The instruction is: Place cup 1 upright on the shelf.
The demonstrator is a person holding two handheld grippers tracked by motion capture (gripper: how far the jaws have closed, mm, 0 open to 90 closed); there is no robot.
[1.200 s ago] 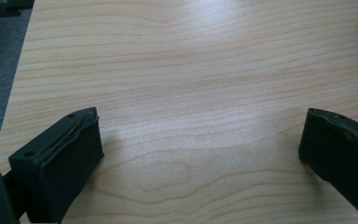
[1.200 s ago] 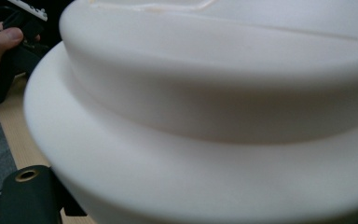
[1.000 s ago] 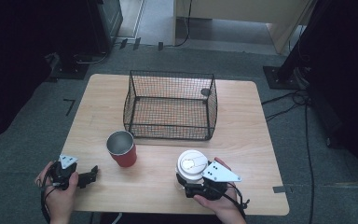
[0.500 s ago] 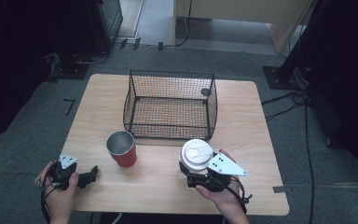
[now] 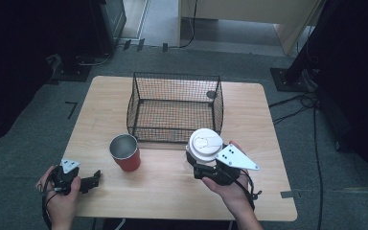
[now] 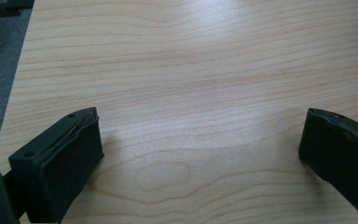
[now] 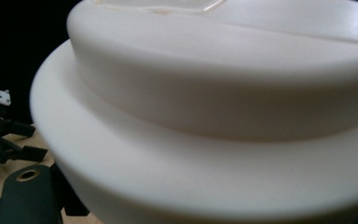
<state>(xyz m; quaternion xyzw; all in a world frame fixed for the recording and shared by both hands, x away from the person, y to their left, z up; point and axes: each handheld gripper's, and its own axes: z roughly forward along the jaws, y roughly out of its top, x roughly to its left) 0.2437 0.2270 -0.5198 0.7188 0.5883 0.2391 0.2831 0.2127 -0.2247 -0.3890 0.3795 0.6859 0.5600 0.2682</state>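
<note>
Cup (image 5: 205, 143) white, domed lid, sits upright over table (image 5: 172, 191) just before wire basket (image 5: 175, 108). Right gripper (image 5: 199, 165) jaws pinch cup. Left gripper (image 5: 93, 179) jaws spread wide on bare wood, holding nothing.

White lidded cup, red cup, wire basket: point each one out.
White lidded cup (image 5: 205, 143), high view, on its lid.
Red cup (image 5: 129, 162), high view, on its red side.
Wire basket (image 5: 177, 76), high view, on its far rim.
</note>
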